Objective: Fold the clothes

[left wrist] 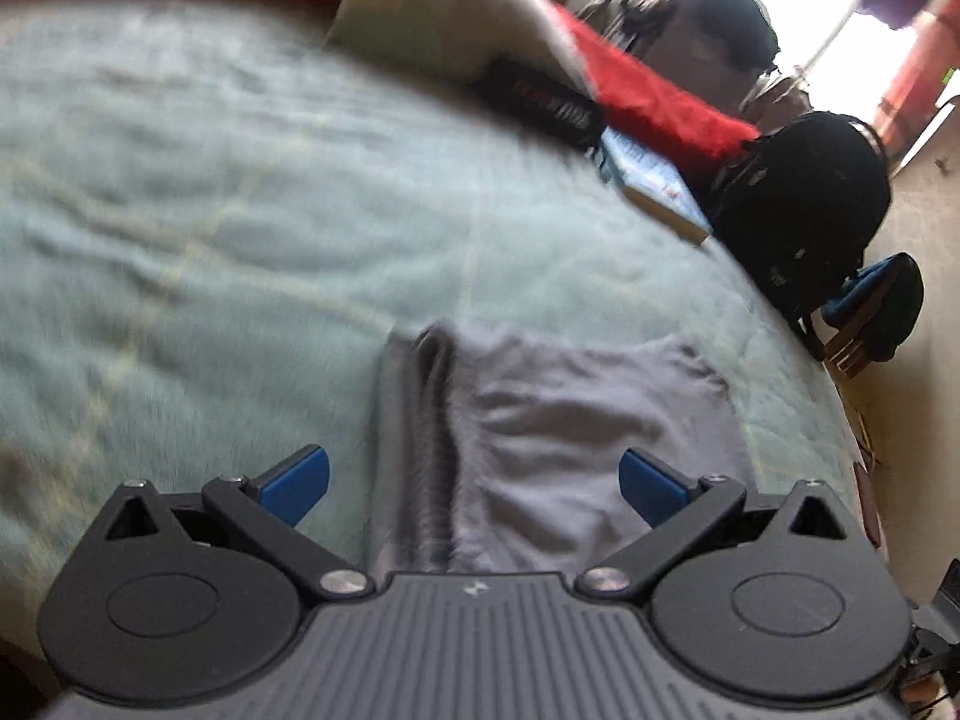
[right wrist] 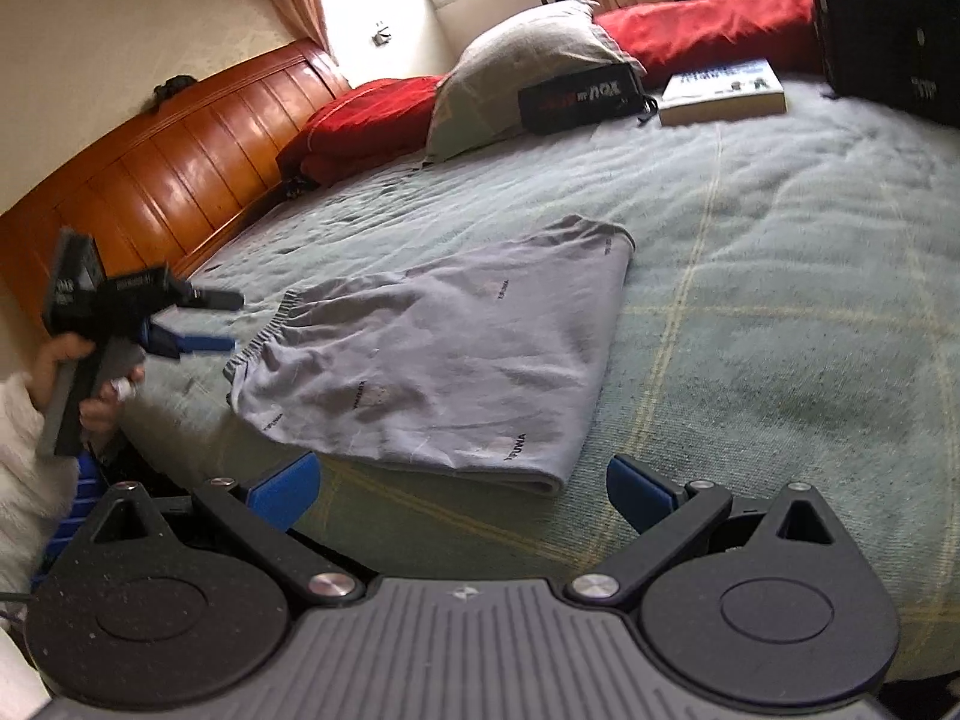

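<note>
1. Left wrist view, blurred: left gripper (left wrist: 474, 480) has its blue-padded jaws spread wide, nothing between them. Grey soft cotton shorts (left wrist: 564, 438) lie flat on the pale green quilted bedspread (left wrist: 180, 228), right ahead of and partly under the jaws, with the ribbed elastic waistband (left wrist: 426, 420) running straight out from the claw centre.
2. Same view, beyond the claw: a black pouch (left wrist: 546, 102), a paperback book (left wrist: 654, 186) and a red blanket (left wrist: 660, 102) sit well apart from the shorts. The bed edge drops off to the right, near a black backpack (left wrist: 822, 204).
3. Right wrist view: right gripper (right wrist: 462, 492) also stands agape and empty. The folded edge of the shorts (right wrist: 444, 360) lies just ahead of it, touching nothing. The left gripper (right wrist: 198, 324) hovers at the waistband end, held by a hand (right wrist: 66, 360).
4. Handling guess: light, limp, non-slippery fabric; it will sag. Best pinched at the waistband and the hem corners.
5. Room: bare bedspread to the right and ahead of the claw, wooden headboard (right wrist: 168, 150) far left.
</note>
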Demonstrator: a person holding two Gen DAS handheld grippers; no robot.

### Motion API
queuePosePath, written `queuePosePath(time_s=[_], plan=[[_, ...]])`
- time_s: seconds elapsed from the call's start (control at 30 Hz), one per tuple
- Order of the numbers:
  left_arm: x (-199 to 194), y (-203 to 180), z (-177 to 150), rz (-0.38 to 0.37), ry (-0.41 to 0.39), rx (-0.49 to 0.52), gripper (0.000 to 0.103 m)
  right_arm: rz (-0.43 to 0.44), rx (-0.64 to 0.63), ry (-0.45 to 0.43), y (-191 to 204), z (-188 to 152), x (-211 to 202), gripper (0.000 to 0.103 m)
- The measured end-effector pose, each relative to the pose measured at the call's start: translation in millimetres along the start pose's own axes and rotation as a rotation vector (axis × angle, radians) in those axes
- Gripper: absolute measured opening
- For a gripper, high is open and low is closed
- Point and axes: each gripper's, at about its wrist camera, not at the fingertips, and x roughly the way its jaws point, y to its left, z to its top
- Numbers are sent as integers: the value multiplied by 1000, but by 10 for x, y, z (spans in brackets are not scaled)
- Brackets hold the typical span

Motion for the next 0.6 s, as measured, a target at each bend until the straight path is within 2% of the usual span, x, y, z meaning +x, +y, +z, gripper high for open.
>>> queuePosePath(time_s=[0.13,0.3,0.43,0.6], plan=[[186,162,-18,-30,78,-60,102,5,27,15,-35,34,72,103],[364,212,54,-176,120,-120,102,11,56,28,-89,83,149,103],[570,236,169,-245,138,-148,102,-1,78,34,-150,123,195,103],[708,257,315,-281,179,-147,102,37,117,27,-263,302,250,103]])
